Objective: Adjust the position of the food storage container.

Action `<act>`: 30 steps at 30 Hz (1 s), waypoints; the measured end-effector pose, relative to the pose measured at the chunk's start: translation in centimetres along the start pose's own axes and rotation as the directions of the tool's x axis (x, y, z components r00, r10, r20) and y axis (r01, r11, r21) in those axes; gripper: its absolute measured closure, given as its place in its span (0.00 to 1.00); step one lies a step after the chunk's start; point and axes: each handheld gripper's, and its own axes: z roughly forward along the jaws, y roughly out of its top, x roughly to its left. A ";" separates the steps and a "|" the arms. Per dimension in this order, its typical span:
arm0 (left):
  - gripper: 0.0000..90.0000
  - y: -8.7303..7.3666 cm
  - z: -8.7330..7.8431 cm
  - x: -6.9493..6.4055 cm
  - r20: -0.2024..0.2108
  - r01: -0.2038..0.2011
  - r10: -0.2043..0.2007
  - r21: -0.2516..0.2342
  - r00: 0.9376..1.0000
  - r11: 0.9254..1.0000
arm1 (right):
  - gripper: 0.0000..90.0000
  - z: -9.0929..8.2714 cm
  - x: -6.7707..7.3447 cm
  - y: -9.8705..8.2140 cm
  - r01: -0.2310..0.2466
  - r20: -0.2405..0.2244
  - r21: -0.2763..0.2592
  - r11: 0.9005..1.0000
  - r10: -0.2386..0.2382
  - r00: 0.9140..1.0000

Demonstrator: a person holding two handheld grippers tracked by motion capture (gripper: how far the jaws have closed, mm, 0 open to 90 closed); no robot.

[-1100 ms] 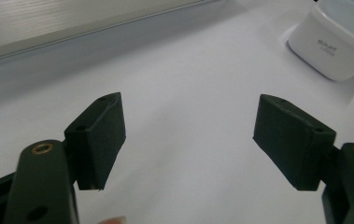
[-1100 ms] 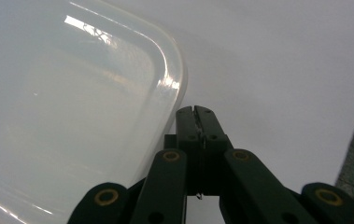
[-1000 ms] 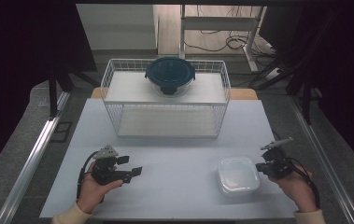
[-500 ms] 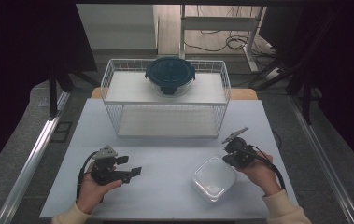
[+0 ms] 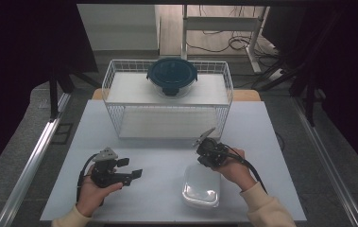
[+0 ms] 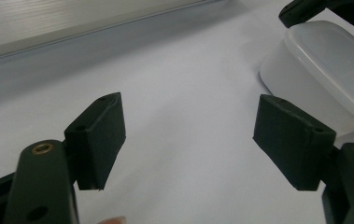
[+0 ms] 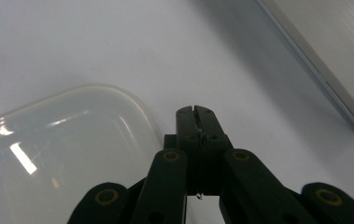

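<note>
A clear plastic container with its lid on lies on the white table, near the front edge. My right gripper is shut with nothing between its jaws, and sits just behind the container's far left corner. In the right gripper view the shut jaws point over bare table, with the container close on their left. My left gripper rests at the front left, open and empty. Its jaws face across the table towards the container.
A white wire rack stands at the back of the table with a dark blue lidded bowl on its top shelf. The rack's base shows in both gripper views. Dark curtains and metal rails flank the table.
My right gripper has moved left across the table. The container has slid left with it and turned a little. The left gripper has stayed in place.
</note>
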 end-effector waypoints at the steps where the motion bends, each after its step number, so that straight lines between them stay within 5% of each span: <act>1: 0.27 0.0 0.0 0.0 0.000 0.000 0.000 0.000 1.000 1.000 | 0.99 0.0 0.0 0.0 0.000 0.000 0.000 1.000 0.000 1.000; 11: 0.27 0.0 0.1 -0.1 -0.002 -0.007 0.007 0.004 1.000 1.000 | 0.99 -3.9 -1.0 -6.4 -0.088 0.045 -0.034 0.996 0.089 0.995; 12: 0.27 0.0 0.2 -0.2 -0.003 -0.007 0.007 0.007 1.000 1.000 | 0.99 -4.2 -0.6 -8.1 -0.104 0.029 -0.018 0.994 0.105 0.994; 17: 0.27 0.1 0.3 -0.3 -0.002 -0.008 0.008 0.009 1.000 1.000 | 0.99 -3.3 1.2 -10.2 -0.089 -0.036 0.028 0.996 0.090 0.995; 23: 0.27 0.1 0.3 -0.3 -0.001 -0.011 0.011 0.008 1.000 1.000 | 0.99 -2.4 2.8 -10.2 -0.062 -0.087 0.037 0.997 0.065 0.994; 30: 0.27 0.1 0.2 -0.1 0.001 -0.003 0.003 0.007 1.000 1.000 | 0.99 -1.8 3.5 -8.5 -0.025 -0.094 0.030 0.999 0.028 0.995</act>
